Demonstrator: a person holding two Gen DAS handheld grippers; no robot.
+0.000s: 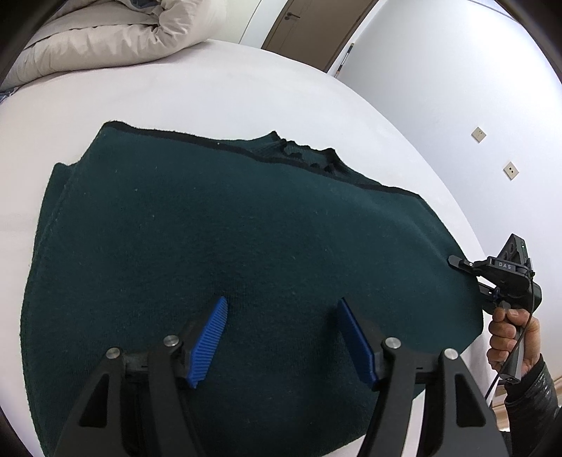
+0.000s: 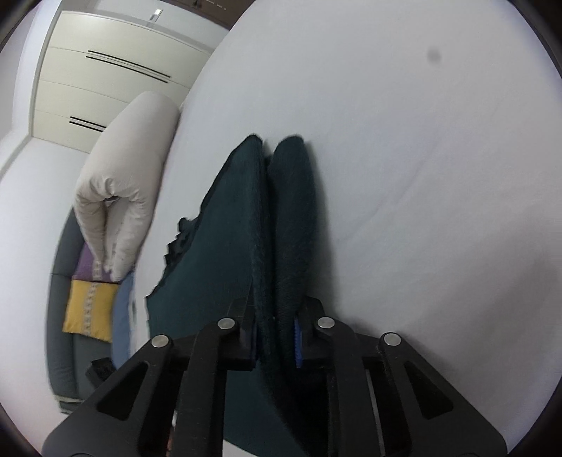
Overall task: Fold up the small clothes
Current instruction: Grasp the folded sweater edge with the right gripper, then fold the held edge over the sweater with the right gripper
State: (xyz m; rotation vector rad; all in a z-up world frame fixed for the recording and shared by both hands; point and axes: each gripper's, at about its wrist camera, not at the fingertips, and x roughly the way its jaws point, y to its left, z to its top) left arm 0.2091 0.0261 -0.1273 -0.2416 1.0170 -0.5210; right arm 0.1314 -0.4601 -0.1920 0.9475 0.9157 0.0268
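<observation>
A dark green knitted garment (image 1: 217,228) lies folded on the white bed (image 1: 210,88), its black-trimmed edge and collar toward the far side. My left gripper (image 1: 281,316) hovers over the near part of the cloth, its blue pads (image 1: 210,344) spread wide with nothing pinched between them. At the garment's right edge, the right gripper (image 1: 456,262) bites the cloth, held by a hand (image 1: 509,337). In the right wrist view the garment (image 2: 217,246) runs away from me and my right gripper (image 2: 275,337) is shut on its folded edge, cloth bulging between the fingers.
A bunched cream duvet (image 1: 105,38) lies at the bed's far end, also seen as duvet (image 2: 119,175). Beside the bed are a grey sofa with a yellow cushion (image 2: 89,309), a wardrobe (image 2: 105,70), a door (image 1: 309,24) and wall sockets (image 1: 478,134).
</observation>
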